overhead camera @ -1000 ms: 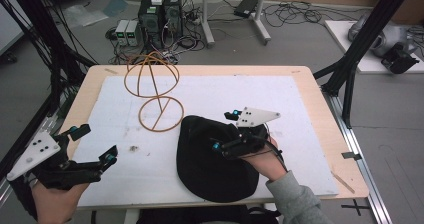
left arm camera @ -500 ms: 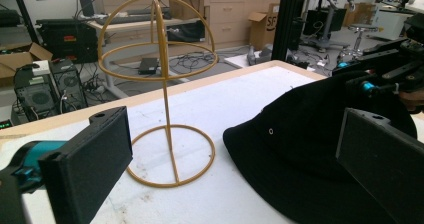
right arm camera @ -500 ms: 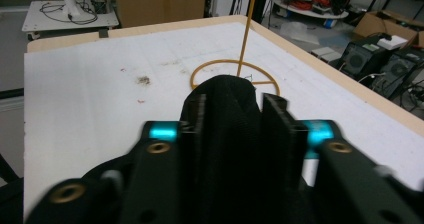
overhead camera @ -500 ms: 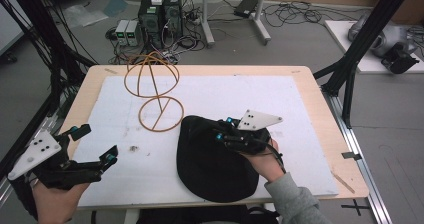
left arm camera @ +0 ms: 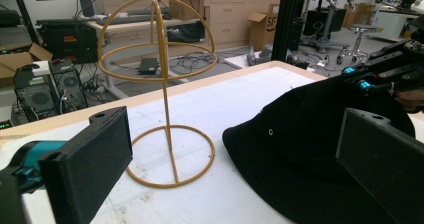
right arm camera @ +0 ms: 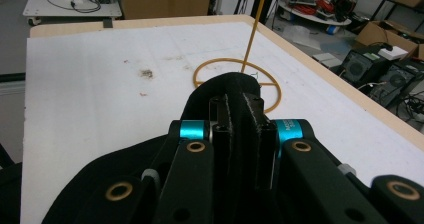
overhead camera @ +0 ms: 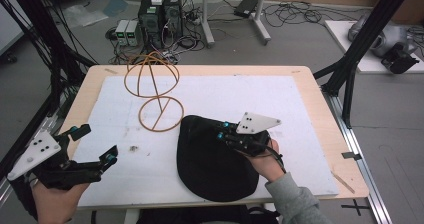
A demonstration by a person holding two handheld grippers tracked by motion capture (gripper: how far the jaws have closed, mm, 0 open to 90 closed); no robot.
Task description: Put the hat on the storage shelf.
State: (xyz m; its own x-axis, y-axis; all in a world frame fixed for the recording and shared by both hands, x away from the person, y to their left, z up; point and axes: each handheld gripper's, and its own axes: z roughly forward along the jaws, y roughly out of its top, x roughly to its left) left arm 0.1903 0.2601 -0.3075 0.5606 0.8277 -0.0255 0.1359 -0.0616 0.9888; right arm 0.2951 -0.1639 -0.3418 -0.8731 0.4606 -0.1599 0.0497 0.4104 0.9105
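A black bucket hat [overhead camera: 210,171] lies on the white mat at the front middle of the table. My right gripper [overhead camera: 223,132] rests on the hat's right side. Its jaws have just been closing and now pinch a fold of the hat's fabric [right arm camera: 231,86] between them, as the right gripper [right arm camera: 239,109] view shows. A golden wire hat stand [overhead camera: 152,91] stands upright behind and left of the hat. My left gripper [overhead camera: 95,144] hovers open at the front left, its jaws wide apart with nothing between them, facing the stand [left arm camera: 165,109] and hat [left arm camera: 300,149].
The white mat [overhead camera: 250,94] covers most of the wooden table [overhead camera: 320,109]. A small dirt smudge [overhead camera: 134,148] sits between my left gripper and the hat. Black frame posts [overhead camera: 360,39] rise at both table sides. Computers and cables [overhead camera: 160,14] sit on the floor beyond.
The right gripper's jaws went from wide open to closed on a fold of the black hat. Neither hand shifted, and the left gripper stayed open.
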